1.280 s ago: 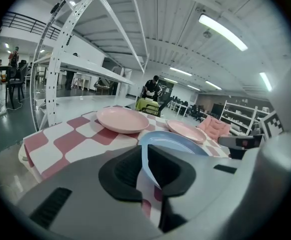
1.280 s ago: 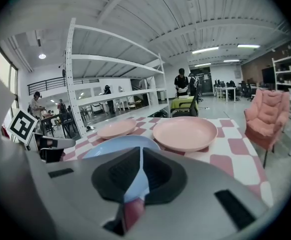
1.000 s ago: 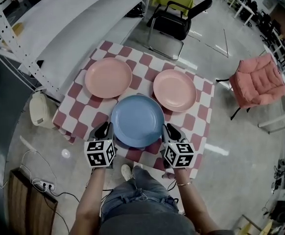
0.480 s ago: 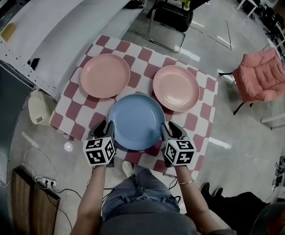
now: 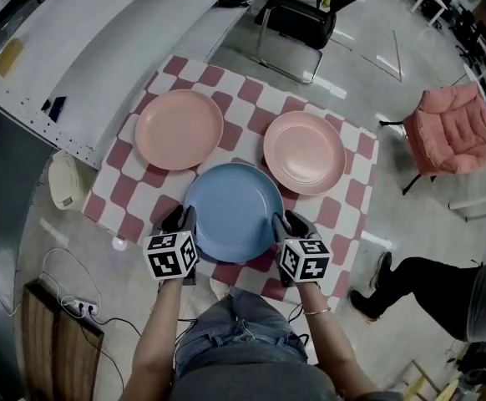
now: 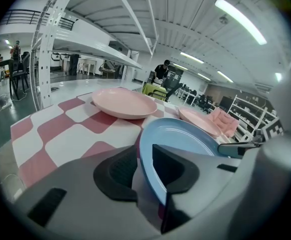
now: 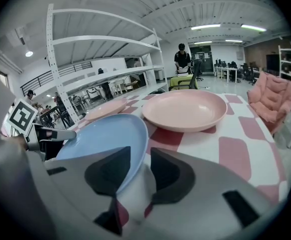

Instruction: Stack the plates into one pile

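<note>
A blue plate (image 5: pixel 233 211) lies on the red-and-white checked table (image 5: pixel 245 111), nearest me. Two pink plates lie behind it, one at the back left (image 5: pixel 179 129) and one at the back right (image 5: pixel 304 152). My left gripper (image 5: pixel 179 219) is at the blue plate's left near rim and my right gripper (image 5: pixel 286 222) at its right near rim. Both pairs of jaws have just been opening. In the left gripper view the blue rim (image 6: pixel 150 154) runs between the spread jaws of the left gripper (image 6: pixel 145 160). In the right gripper view the rim (image 7: pixel 130 156) likewise sits loosely in the right gripper (image 7: pixel 140 166).
A black chair (image 5: pixel 310 15) stands behind the table and a pink cushioned chair (image 5: pixel 456 132) to its right. A long white bench (image 5: pixel 101 40) runs along the left, with a white canister (image 5: pixel 63 182) beside it. A person's leg (image 5: pixel 427 282) is at the lower right.
A person's leg has walked into view at the lower right. Both grippers stay at the blue plate's near rim, slightly lower against the table.
</note>
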Motion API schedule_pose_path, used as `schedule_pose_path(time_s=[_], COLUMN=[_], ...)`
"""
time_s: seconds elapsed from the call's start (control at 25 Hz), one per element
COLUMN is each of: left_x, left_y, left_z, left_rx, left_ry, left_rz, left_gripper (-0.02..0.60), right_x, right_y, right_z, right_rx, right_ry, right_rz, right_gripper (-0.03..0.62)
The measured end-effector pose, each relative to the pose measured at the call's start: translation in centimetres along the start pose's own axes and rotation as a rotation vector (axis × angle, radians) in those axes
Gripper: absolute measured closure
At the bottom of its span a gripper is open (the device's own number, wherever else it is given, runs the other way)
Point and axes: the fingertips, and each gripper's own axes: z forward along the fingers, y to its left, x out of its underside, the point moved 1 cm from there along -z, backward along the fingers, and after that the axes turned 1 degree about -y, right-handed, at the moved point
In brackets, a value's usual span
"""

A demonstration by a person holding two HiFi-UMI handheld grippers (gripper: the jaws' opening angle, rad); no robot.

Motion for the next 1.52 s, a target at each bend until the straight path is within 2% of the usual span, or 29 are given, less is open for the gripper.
schedule_pose_path(time_s=[0.36,0.72,1.16,1.52], left_x=[0.5,0.3,-1.0,-3.4], left_y=[0.1,0.4,-0.4,-2.4], left_z=[0.9,0.7,-0.9,-1.9], left_rx=[-0.027,-0.072,-0.073,-0.025], left_ry=[0.037,0.044,-0.008,-0.069], left_rz=[-0.010,-0.009,0.015,0.061], left_gripper=[0.490,0.543,0.554,0.554], right_x=[0.6,0.3,-0.4,-2.4], right_y=[0.0,0.1,0.3,-0.2], right_z=[1.1,1.2,0.0,-2.3], right_rx=[-0.017,-0.006,0.015,0.046], right_ry=[0.055,0.062,0.032,-0.028], right_rz=[-0.004,-0.015,0.010,-0.011], right_gripper=[0.464,0.503,0.510,0.510])
